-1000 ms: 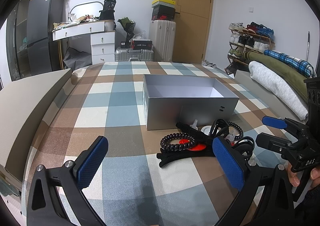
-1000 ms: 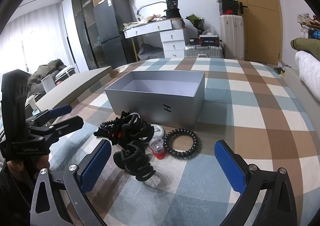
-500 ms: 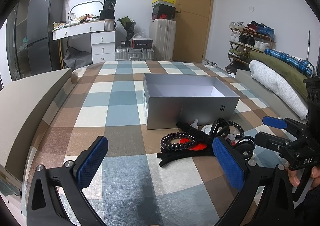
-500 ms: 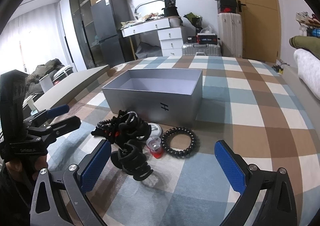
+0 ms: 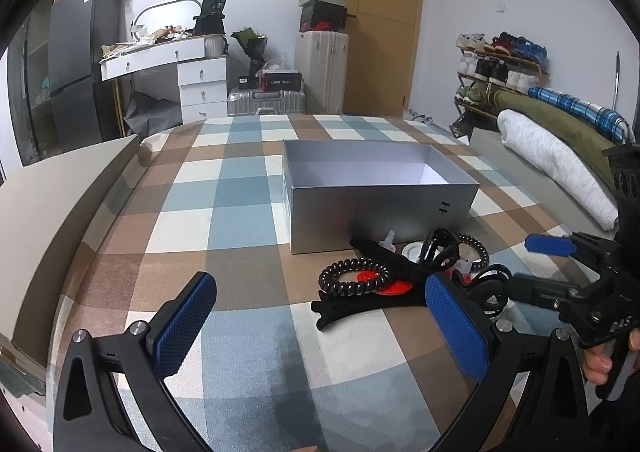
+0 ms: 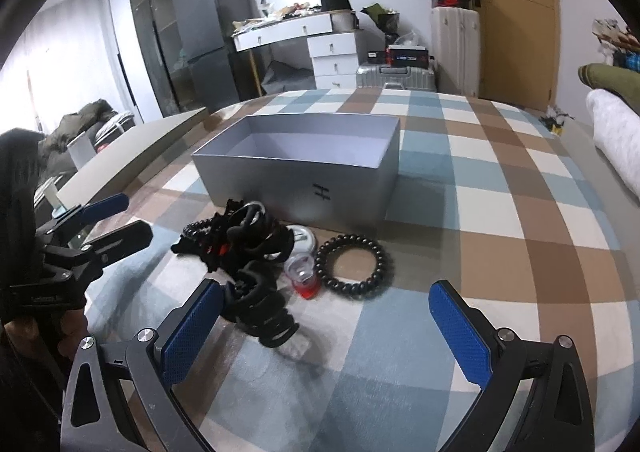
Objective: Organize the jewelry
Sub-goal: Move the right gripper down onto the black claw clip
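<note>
An open silver box (image 5: pixel 376 191) (image 6: pixel 304 167) stands on the checked cloth. In front of it lies a pile of accessories: a black spiral hair tie (image 5: pixel 354 276), a second spiral tie (image 6: pixel 354 266), black claw clips (image 6: pixel 260 308) (image 5: pixel 440 248), a red disc (image 5: pixel 372 284), a small red-bottomed cup (image 6: pixel 304 276) and a white round tin (image 6: pixel 302 238). My left gripper (image 5: pixel 320 328) is open and empty, just short of the pile. My right gripper (image 6: pixel 320 332) is open and empty, over the clips and tie. Each gripper shows in the other's view (image 5: pixel 536 264) (image 6: pixel 116 219).
The checked cloth (image 5: pixel 240 187) covers the whole surface. A beige board (image 5: pixel 60 191) lies along its left edge. Rolled bedding (image 5: pixel 560 155) lies to the right. A white dresser (image 5: pixel 180 67), suitcases (image 5: pixel 320 67) and a shoe rack (image 5: pixel 500 67) stand behind.
The right gripper has moved forward and lower toward the pile, so the clips and spiral tie look larger. The left gripper has barely moved.
</note>
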A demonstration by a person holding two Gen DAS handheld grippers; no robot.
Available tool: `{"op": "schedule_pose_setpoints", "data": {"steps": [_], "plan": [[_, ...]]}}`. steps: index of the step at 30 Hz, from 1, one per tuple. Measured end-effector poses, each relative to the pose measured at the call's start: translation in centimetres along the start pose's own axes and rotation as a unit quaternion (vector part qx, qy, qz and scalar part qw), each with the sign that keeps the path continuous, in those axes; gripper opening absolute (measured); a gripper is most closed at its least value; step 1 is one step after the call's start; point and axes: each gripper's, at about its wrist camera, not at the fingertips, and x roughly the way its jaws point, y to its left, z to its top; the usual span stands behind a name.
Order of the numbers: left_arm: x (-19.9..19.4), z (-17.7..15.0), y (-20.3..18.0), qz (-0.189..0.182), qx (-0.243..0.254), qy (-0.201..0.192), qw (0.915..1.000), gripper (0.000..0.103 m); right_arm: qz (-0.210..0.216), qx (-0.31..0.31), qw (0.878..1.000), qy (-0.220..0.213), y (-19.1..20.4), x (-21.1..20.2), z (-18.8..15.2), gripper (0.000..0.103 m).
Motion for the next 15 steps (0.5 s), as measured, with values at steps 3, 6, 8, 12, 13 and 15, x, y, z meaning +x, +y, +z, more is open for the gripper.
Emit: {"op": "schedule_pose_setpoints", "data": {"steps": [3, 6, 8, 12, 13, 15], "plan": [[0.0, 0.0, 0.1, -0.008, -0.008, 0.009, 0.9999, 0.102, 0.035, 0.017, 0.999, 0.030, 0.2, 0.7, 0.1, 0.103], [0.0, 0.1, 0.0, -0.014, -0.009, 0.012, 0.9998, 0.102, 0.049, 0.025, 0.998, 0.040, 0.6, 1.1, 0.2, 0.102], [-0.1, 0.1, -0.4, -0.013, 0.000, 0.011, 0.9998, 0.102, 0.057, 0.028, 0.997, 0.050, 0.9, 1.5, 0.2, 0.092], [-0.3, 0.0, -1.1, -0.018, 0.019, 0.007, 0.9996, 0.102, 0.077, 0.030, 0.993, 0.082, 1.5, 2.9, 0.1, 0.072], [-0.3, -0.1, -1.4, -0.018, 0.026, 0.008, 0.9995, 0.102, 0.081, 0.031, 0.992, 0.088, 1.7, 3.2, 0.0, 0.071], [-0.2, -0.1, -1.6, -0.016, 0.033, 0.009, 0.9993, 0.102, 0.076, 0.020, 0.993, 0.087, 2.2, 3.3, 0.1, 0.069]]}}
